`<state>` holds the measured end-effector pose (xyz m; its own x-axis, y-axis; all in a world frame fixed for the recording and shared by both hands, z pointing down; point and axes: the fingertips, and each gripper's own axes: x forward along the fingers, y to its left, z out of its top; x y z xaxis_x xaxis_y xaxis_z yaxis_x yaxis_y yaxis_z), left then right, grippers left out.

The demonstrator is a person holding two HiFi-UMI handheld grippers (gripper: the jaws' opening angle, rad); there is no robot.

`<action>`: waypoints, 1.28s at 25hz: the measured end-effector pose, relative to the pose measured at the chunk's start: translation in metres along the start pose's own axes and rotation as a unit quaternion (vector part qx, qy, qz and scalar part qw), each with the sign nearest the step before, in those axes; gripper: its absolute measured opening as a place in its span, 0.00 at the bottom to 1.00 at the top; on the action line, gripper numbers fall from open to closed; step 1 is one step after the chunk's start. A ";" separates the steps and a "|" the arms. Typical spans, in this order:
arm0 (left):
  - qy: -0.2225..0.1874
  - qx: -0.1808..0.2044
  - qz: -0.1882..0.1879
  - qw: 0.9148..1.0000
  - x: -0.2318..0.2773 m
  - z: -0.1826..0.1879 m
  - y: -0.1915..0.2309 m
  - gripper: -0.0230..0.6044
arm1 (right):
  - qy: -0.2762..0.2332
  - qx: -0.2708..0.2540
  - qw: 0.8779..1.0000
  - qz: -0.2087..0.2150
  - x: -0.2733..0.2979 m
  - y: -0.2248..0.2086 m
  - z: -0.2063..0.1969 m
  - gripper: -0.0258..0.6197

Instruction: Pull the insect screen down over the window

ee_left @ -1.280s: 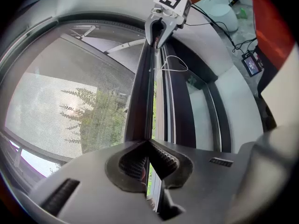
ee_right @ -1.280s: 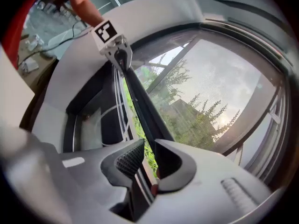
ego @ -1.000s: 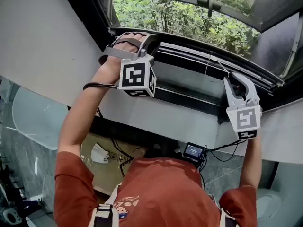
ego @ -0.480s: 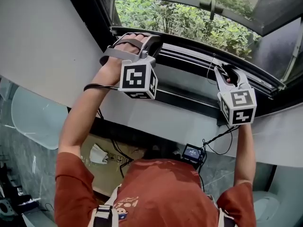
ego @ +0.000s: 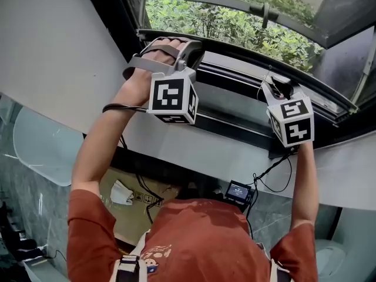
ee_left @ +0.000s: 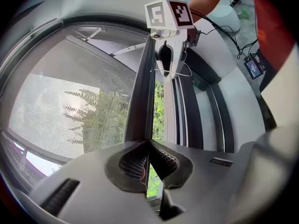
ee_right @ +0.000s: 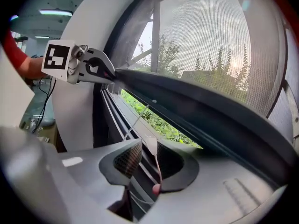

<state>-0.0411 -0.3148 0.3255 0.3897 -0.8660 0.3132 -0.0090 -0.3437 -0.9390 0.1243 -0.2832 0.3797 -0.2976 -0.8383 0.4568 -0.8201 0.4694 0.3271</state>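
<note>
One insect screen (ee_left: 56, 106) with one dark screen bar (ee_left: 142, 97) along its edge, and one pull cord (ee_right: 137, 120) just beside the bar. Two grippers, both arms (ego: 100, 140) raised to the bar. Left gripper (ee_left: 145, 160) is clenched on the bar. Right gripper (ee_right: 148, 158), further along the bar, has just been opening: released, cord between its jaws, not pinched.

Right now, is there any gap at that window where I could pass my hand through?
A narrow open strip lies between the screen bar and the window frame, leaves showing through. Crowded at the bar: left gripper clamps it; the right gripper, jaws just opened wider, straddles the pull cord.
</note>
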 end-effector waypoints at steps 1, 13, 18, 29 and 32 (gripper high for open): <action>-0.001 0.000 -0.001 1.000 0.000 0.000 0.000 0.07 | 0.003 -0.001 1.000 -0.005 0.001 -0.001 0.000 0.21; -0.005 0.001 0.000 1.000 0.000 0.001 0.000 0.07 | -0.030 -0.011 0.999 -0.019 -0.023 -0.003 0.006 0.14; -0.006 0.002 0.001 1.000 -0.001 0.001 0.000 0.07 | -0.048 0.005 0.999 -0.009 -0.045 0.011 0.000 0.14; -0.001 0.008 0.005 1.000 -0.001 0.001 0.000 0.07 | -0.016 0.048 0.999 0.019 -0.037 0.042 -0.057 0.16; 0.001 0.009 0.005 1.000 -0.001 0.001 0.000 0.07 | -0.015 0.049 0.999 0.018 -0.034 0.043 -0.063 0.18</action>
<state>-0.0404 -0.3136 0.3253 0.3885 -0.8700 0.3037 0.0042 -0.3279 -0.9447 0.1295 -0.2174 0.4303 -0.3411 -0.8304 0.4406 -0.8520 0.4711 0.2282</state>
